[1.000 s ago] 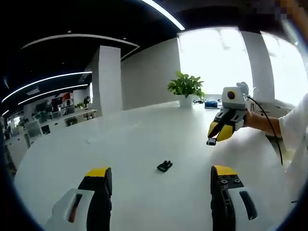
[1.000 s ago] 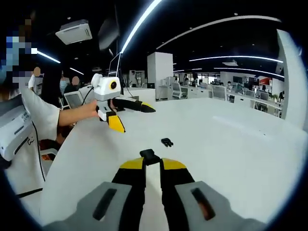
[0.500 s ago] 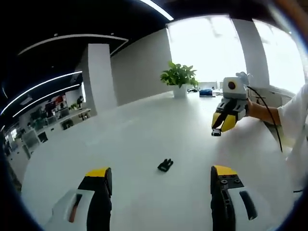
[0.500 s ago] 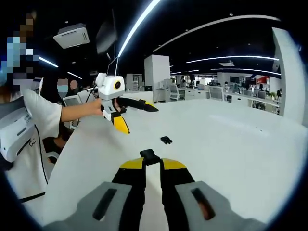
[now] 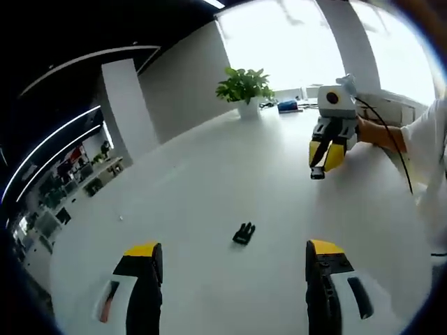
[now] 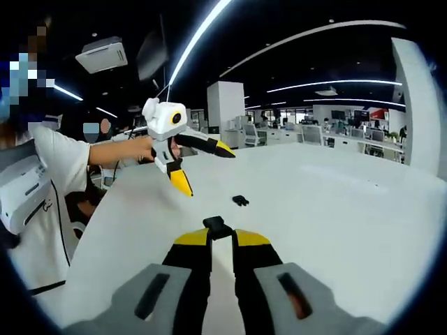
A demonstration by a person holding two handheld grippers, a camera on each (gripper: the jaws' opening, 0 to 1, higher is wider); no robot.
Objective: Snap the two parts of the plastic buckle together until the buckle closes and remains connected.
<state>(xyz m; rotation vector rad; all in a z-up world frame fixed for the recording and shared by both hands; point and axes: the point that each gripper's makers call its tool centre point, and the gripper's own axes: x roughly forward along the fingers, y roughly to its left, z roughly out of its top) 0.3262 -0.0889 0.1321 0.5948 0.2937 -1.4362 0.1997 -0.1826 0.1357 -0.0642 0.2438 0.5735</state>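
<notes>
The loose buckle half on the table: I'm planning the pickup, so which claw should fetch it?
Left. The left claw is open and empty, facing the loose buckle half on the table. The right claw is shut on the other half.

Left gripper view: loose buckle part [image 5: 244,233] lies on the table [image 5: 209,167], ahead of and between the left gripper [image 5: 232,259] jaws, apart from both. Right gripper [image 5: 318,170] hangs above the table to the right and farther off, with the potted plant [image 5: 242,88] at the far table edge behind. Right gripper view: second buckle part [image 6: 216,226] sits at the right gripper's tips, loose part lies beyond it, left gripper up-left of that.
</notes>
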